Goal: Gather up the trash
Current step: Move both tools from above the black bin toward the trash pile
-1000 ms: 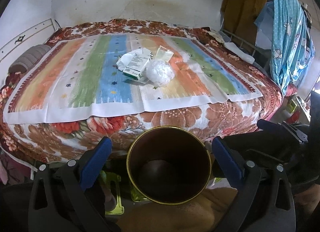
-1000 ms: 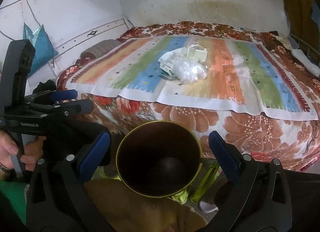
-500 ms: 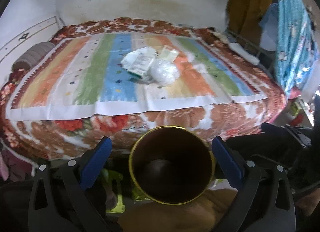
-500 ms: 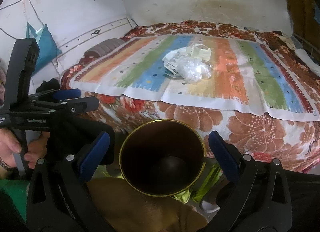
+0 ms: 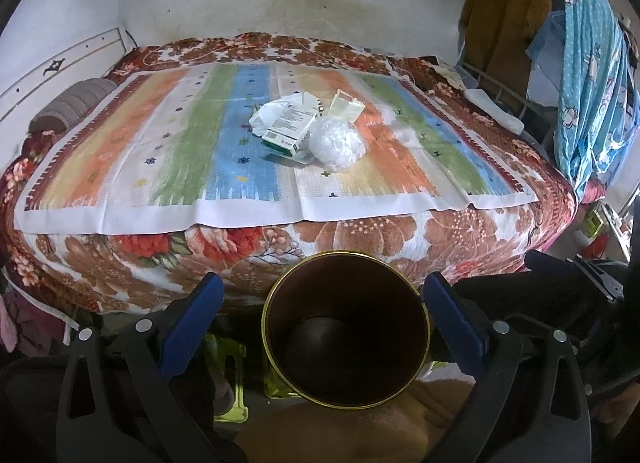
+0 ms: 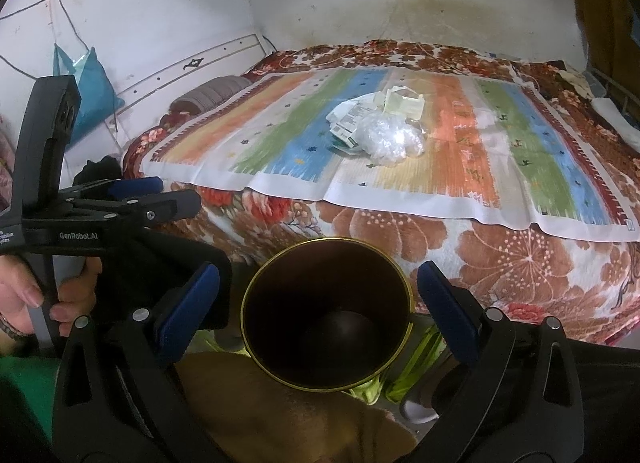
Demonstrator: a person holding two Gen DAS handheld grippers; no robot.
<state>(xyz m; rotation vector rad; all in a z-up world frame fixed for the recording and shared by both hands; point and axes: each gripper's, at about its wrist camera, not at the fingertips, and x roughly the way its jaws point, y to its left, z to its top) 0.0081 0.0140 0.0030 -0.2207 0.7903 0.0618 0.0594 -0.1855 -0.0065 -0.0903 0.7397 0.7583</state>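
A pile of trash lies mid-bed on a striped cloth (image 5: 120, 167): a white and green carton (image 5: 289, 130), a crumpled clear plastic bag (image 5: 337, 142), white paper (image 5: 267, 114) and a pale flat packet (image 5: 346, 109). The pile also shows in the right wrist view, with the bag (image 6: 390, 136) in front. A dark bin with a gold rim (image 5: 346, 337) stands on the floor before the bed, between the fingers in both views (image 6: 326, 313). My left gripper (image 5: 320, 313) and right gripper (image 6: 318, 309) are open and empty, well short of the trash.
The bed has a floral blanket (image 5: 360, 231) and a grey pillow (image 5: 72, 105) at the left. Clothes (image 5: 576, 63) hang at the right. The left gripper body (image 6: 96, 215) and a hand show in the right wrist view. Green objects (image 5: 230, 383) lie on the floor.
Both cameras have shifted slightly, tilting and edging toward the bed. Both grippers stay open. The trash and the bin have not moved.
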